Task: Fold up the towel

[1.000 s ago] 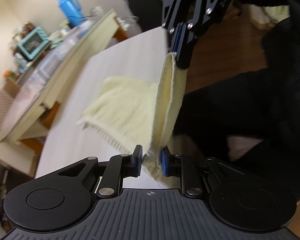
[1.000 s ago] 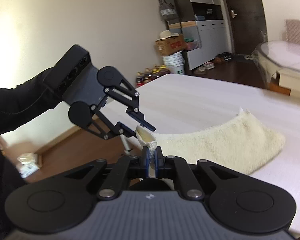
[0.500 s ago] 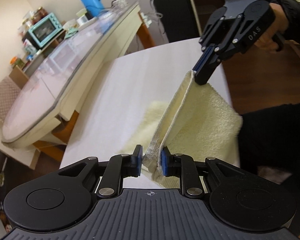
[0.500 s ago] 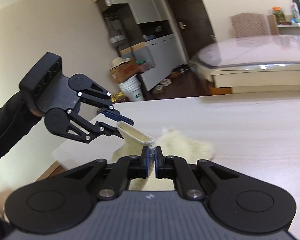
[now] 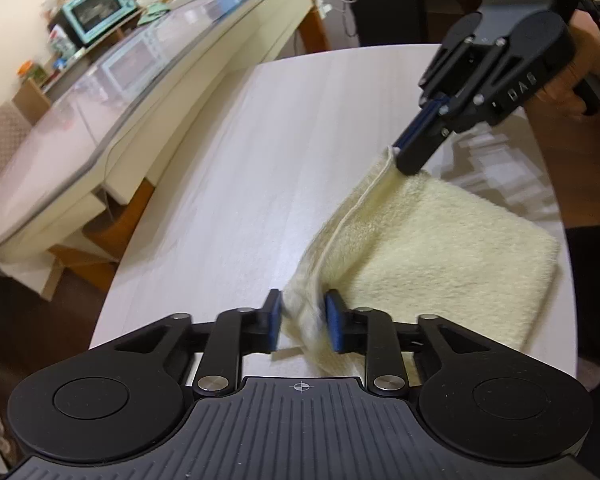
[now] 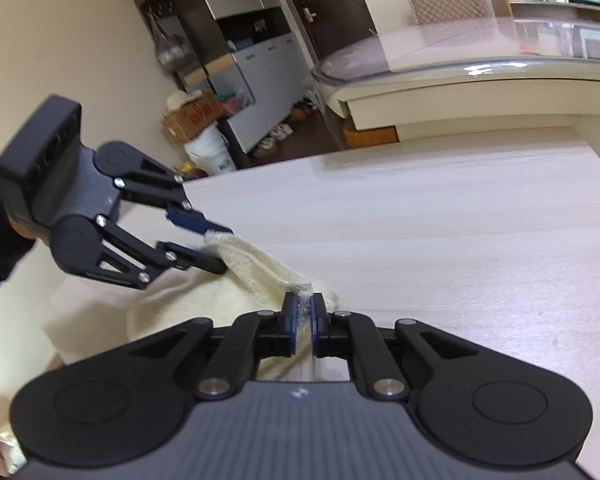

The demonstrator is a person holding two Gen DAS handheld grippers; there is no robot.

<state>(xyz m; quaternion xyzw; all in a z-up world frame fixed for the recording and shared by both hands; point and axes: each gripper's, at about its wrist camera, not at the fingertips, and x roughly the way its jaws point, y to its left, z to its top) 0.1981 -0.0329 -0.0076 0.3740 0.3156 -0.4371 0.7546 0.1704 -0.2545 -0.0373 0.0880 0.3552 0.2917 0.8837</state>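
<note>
The left tool (image 5: 302,320) stands over the near corner of the towel (image 5: 440,240). Its jaws have just been opening; the towel's hemmed edge passes between the blue pads (image 5: 275,320), and a gap shows between the left pad and the cloth, so the pads no longer clamp it. The towel is pale yellow and lies folded double on the light wood-grain worktop (image 5: 228,184), extending to the right of the left tool and ahead of it toward the right tool (image 5: 400,154). The top layer's hem runs as a raised ridge from one tool to the other.

The right tool (image 6: 303,316) is at the far corner of the same hem. Its jaws have just been opening slightly; a narrow slit shows between the pads, with frayed towel edge (image 6: 300,288) at their tips. Whether the pads press the cloth cannot be told. A hand (image 5: 572,80) holds the right tool's handle.
</note>
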